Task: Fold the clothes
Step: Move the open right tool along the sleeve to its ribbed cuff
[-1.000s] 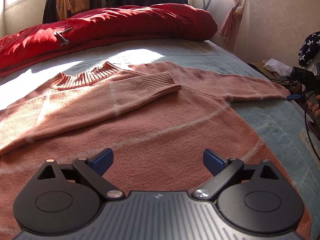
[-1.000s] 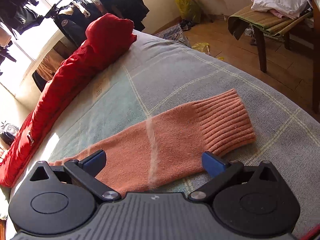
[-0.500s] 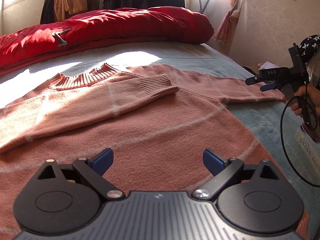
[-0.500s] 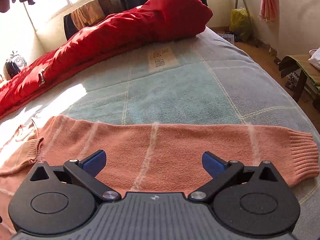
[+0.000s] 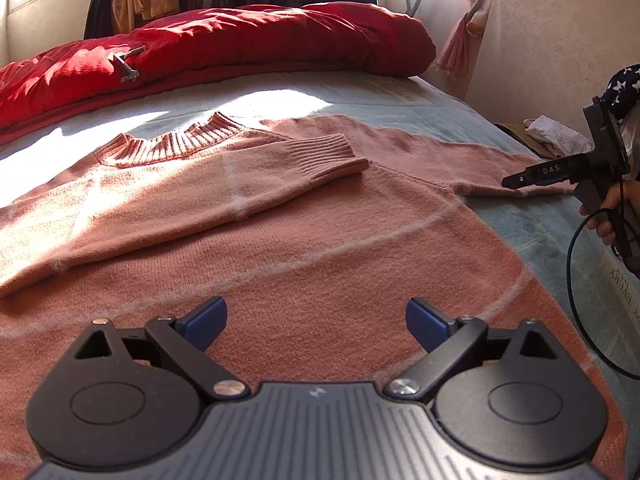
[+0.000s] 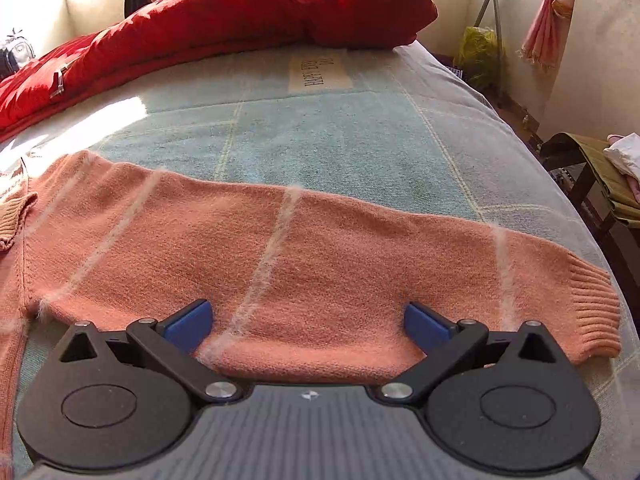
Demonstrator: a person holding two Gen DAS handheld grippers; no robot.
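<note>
Sweater (image 5: 320, 264) lay flat on the bed (image 5: 400, 92), salmon-pink knit with thin pale stripes, ribbed collar (image 5: 176, 140) toward the red duvet (image 5: 224, 44). One sleeve (image 5: 224, 192) was folded across the chest, cuff (image 5: 324, 156) resting just past the collar. Other sleeve (image 6: 304, 248) was stretched straight out toward the bed edge, ribbed cuff (image 6: 588, 312) at the far right in the right wrist view.

Left gripper (image 5: 316, 320) hovered over the sweater body, jaws wide apart, nothing between them. Right gripper (image 6: 308, 320) sat at the near edge of the outstretched sleeve, jaws spread and empty, sleeve hem running between the blue pads (image 6: 188, 320); contact not confirmable.

Readable text: "DAS" on the right gripper's finger (image 5: 540, 174) as seen from the left wrist view. Bed cover label (image 6: 320, 70) read roughly "HAPPY EARTH DAY", upside down. Edge print (image 5: 620, 284) showed "EVERY", the rest unclear.

Versus 0.5 s ago: right gripper came lower and nearer the sleeve, with the sleeve filling more of its view. Left gripper's view barely changed. Both stayed open.

Around: hand (image 5: 616, 216) on the right gripper handle, black cable (image 5: 576, 300) looping down. Clothes (image 5: 136, 2) hung under the window, a pink curtain (image 5: 460, 48) in the corner, a yellow bag (image 6: 480, 52) on the floor, a wooden stool (image 6: 592, 176) with folded cloth beside the bed.
</note>
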